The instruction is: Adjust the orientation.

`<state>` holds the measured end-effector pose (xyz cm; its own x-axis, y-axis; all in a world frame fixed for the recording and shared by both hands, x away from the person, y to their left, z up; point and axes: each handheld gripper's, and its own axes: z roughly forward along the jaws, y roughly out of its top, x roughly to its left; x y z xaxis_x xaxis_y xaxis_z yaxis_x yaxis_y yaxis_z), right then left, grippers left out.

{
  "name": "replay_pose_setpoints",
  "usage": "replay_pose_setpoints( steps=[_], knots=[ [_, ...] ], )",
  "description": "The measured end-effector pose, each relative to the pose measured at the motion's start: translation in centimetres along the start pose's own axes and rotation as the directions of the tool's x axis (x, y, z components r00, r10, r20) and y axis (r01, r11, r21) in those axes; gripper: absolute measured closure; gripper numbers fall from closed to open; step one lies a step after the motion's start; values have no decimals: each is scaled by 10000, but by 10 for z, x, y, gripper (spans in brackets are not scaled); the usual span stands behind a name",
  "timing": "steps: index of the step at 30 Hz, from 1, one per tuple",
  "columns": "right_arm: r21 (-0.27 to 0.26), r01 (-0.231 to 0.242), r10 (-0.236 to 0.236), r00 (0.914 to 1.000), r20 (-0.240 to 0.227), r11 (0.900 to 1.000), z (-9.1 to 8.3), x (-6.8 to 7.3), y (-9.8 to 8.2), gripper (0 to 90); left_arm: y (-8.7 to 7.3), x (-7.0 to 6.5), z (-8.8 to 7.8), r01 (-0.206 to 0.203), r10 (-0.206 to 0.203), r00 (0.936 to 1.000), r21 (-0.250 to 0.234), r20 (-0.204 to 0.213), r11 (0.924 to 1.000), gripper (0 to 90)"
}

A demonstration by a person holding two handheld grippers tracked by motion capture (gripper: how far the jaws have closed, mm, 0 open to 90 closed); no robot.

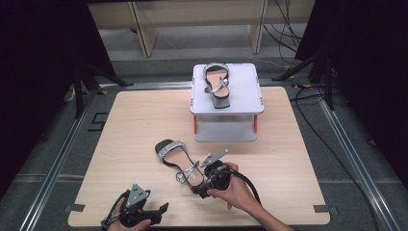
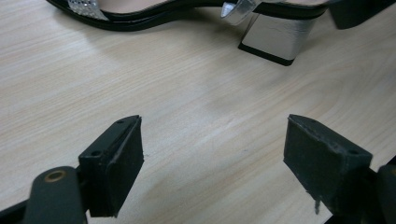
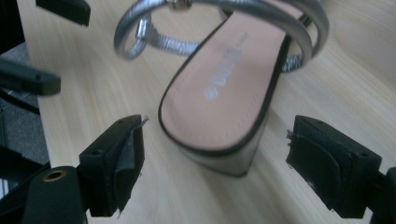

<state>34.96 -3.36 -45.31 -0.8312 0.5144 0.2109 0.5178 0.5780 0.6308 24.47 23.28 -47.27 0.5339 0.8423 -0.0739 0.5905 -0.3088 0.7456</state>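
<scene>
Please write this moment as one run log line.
left gripper: open, over bare table | right gripper: open, at heel of sandal | second sandal: on white stand

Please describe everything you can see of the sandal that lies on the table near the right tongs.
The sandal has a black-edged sole, a tan insole with a faint printed logo, a glittering silver toe band, a silver ankle strap with a buckle, and a silver block heel. It rests upright on the wooden table, toe toward the far left and heel toward the person. The right tongs stand open at its heel, with the heel ahead of the pads and not pressed by them.
</scene>
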Motion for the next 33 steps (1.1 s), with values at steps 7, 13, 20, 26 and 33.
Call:
replay_pose_setpoints(
  steps=[7, 13, 20, 26, 33],
  knots=[
    [-124, 224, -219, 9990, 390, 9997, 21, 6, 11, 216, -1, -1, 0, 95, -95, 9999, -20, 64, 10000, 195],
    [208, -55, 46, 9990, 437, 9998, 23, 1, 15, 312, 0, 2, -1, -5, 6, 10000, 105, -91, 9999, 195],
    [780, 566, -599, 9974, 413, 9953, -5, -25, 7, 365, 0, 2, -3, 33, -34, 10000, 82, 58, 10000, 196],
    [942, 724, -729, 9973, 19, 9929, -36, -44, -8, 369, -1, 0, -1, 304, -302, 9995, -270, 95, 9992, 196],
    [1070, 933, -924, 9956, -131, 9899, -62, -56, -26, 371, 0, 0, -1, 270, -268, 9996, -260, 63, 9993, 196]
  ],
)
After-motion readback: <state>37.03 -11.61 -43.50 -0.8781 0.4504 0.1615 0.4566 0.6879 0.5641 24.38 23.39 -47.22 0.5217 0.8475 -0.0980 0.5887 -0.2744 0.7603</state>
